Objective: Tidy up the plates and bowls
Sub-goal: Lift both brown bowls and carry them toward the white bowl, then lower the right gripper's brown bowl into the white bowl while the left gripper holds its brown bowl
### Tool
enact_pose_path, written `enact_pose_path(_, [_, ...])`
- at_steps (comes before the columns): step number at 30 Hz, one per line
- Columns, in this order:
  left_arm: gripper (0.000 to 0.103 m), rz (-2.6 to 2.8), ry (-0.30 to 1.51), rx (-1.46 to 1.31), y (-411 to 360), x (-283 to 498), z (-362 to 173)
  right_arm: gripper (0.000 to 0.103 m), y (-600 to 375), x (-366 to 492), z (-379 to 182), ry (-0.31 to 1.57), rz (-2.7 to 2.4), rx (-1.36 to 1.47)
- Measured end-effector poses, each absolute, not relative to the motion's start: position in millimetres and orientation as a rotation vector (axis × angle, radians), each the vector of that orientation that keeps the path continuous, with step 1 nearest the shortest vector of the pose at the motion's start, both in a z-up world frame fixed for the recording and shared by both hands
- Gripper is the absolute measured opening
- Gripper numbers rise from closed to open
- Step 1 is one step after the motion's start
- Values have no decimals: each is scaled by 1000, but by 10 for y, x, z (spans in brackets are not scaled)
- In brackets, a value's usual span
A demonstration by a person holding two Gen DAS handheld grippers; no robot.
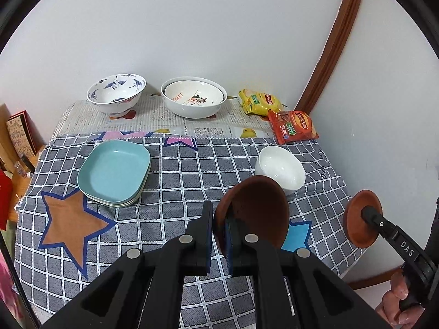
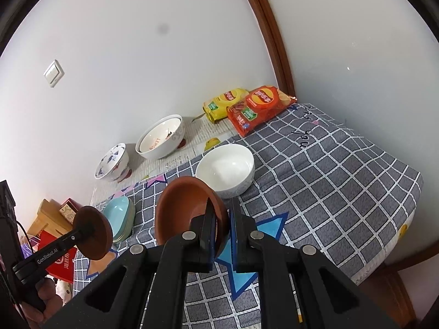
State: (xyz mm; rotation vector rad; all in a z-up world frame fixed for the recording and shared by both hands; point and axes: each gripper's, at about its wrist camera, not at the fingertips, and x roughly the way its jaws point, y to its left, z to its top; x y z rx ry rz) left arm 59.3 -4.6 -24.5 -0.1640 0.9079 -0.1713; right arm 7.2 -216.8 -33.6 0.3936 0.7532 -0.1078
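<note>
Left wrist view: left tongs (image 1: 219, 235) clenched on the rim of a brown bowl (image 1: 255, 211), held tilted above the desk (image 1: 178, 170), just in front of the white bowl (image 1: 279, 168). Stacked teal plates (image 1: 115, 172) lie well left of the white bowl.

Right wrist view: right tongs (image 2: 222, 235) clenched on the rim of a second brown bowl (image 2: 186, 205), just in front of the white bowl (image 2: 225, 170); snack bags (image 2: 252, 107) behind it.

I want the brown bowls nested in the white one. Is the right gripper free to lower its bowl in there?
Probably yes: the white bowl sits empty just beyond the right gripper, nothing between.
</note>
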Motion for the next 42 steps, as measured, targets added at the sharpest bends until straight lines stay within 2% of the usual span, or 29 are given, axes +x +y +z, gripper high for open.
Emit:
enact_pose_path(18, [8,-180,934,-151,-56,905,-304,9,-2088,405,-487,790,-53,386])
enact_pose_path(42, [8,-242,1008,-124,-256,2289,-799,9,-2415,1496,-930,892,-161,411])
